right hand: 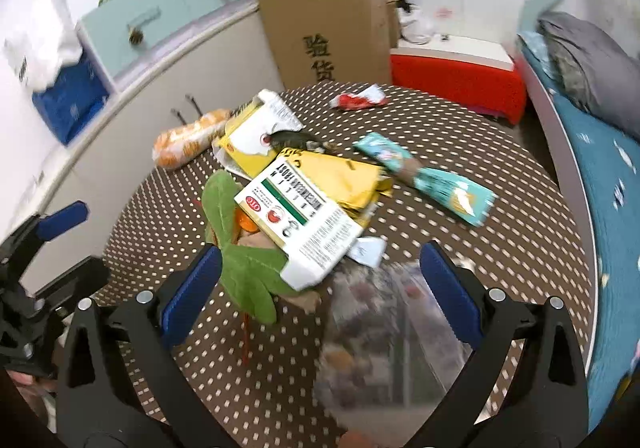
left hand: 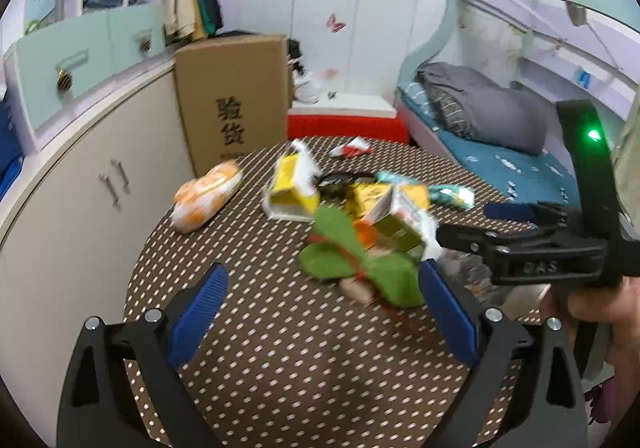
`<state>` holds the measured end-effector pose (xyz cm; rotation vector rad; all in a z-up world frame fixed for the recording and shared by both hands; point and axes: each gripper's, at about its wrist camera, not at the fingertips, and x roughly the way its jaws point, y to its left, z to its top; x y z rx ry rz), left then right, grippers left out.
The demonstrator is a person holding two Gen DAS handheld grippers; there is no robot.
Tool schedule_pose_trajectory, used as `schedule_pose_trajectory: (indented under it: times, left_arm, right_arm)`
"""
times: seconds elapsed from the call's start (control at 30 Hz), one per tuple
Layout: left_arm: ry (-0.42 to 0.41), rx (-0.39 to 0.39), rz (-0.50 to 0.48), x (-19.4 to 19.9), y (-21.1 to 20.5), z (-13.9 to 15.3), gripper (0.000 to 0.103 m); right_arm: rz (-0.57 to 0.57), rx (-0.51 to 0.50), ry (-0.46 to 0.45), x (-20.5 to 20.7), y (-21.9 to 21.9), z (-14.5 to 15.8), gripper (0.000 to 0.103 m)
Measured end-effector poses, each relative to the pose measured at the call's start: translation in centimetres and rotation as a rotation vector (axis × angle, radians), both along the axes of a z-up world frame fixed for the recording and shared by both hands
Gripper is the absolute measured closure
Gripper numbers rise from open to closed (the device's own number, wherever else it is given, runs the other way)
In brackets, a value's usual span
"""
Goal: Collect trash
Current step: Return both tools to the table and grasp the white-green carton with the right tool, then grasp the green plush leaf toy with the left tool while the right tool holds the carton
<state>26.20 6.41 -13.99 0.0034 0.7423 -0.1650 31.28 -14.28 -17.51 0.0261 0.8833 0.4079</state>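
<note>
A heap of trash lies on the round brown dotted table (left hand: 280,348). It holds green leaves (left hand: 360,264), a white medicine box (right hand: 304,224), yellow packets (right hand: 340,176) and an open yellow carton (left hand: 292,184). My left gripper (left hand: 324,308) is open just in front of the leaves, which brush its right finger. My right gripper (right hand: 320,284) is open too, with the leaves (right hand: 244,268) by its left finger and a blurred clear plastic bag (right hand: 380,328) lying between and under the fingers. From the left wrist view, the right gripper (left hand: 480,228) reaches in at the heap's right side.
Apart from the heap lie an orange-and-white wrapper (left hand: 208,200), a teal wrapper (right hand: 432,176) and a red-and-white wrapper (right hand: 360,98). A tall cardboard box (left hand: 236,96) and a cabinet (left hand: 80,208) stand behind and to the left, a red bench (right hand: 456,80) behind, a bed (left hand: 500,152) to the right.
</note>
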Motion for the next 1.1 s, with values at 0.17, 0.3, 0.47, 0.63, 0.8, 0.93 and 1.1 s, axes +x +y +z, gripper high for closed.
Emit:
schedule_pose_trajectory:
  times: [0.17, 0.3, 0.47, 0.63, 0.8, 0.93, 1.1]
  left_arm:
    - [0.021, 0.002, 0.047, -0.1, 1.7, -0.9, 0.009]
    - [0.035, 0.001, 0.053, -0.1, 1.9, -1.3, 0.009]
    - [0.047, 0.016, 0.031, 0.3, 0.9, -1.6, 0.009]
    - [0.074, 0.023, -0.003, 1.1, -0.4, -2.7, 0.009]
    - [0.099, 0.041, -0.03, 2.2, -2.0, -4.0, 0.009]
    - [0.119, 0.026, -0.005, 3.7, -2.7, -4.8, 0.009]
    - [0.124, 0.02, 0.023, 5.9, -3.5, -5.5, 0.01]
  right_arm:
    - [0.068, -0.051, 0.0, 1.9, 2.3, -1.4, 0.007]
    - [0.102, -0.084, 0.009, 3.0, 3.4, -2.2, 0.032]
    - [0.083, -0.037, 0.017, 2.8, 2.3, -2.3, 0.059]
    - [0.024, 0.037, 0.013, 1.5, -0.3, -1.5, 0.073]
    - [0.003, 0.064, 0.011, 0.5, -1.5, -1.0, 0.075]
    - [-0.003, 0.078, 0.014, 0.1, -1.9, -1.1, 0.075]
    - [-0.007, 0.07, 0.029, 0.3, -1.5, -1.7, 0.074]
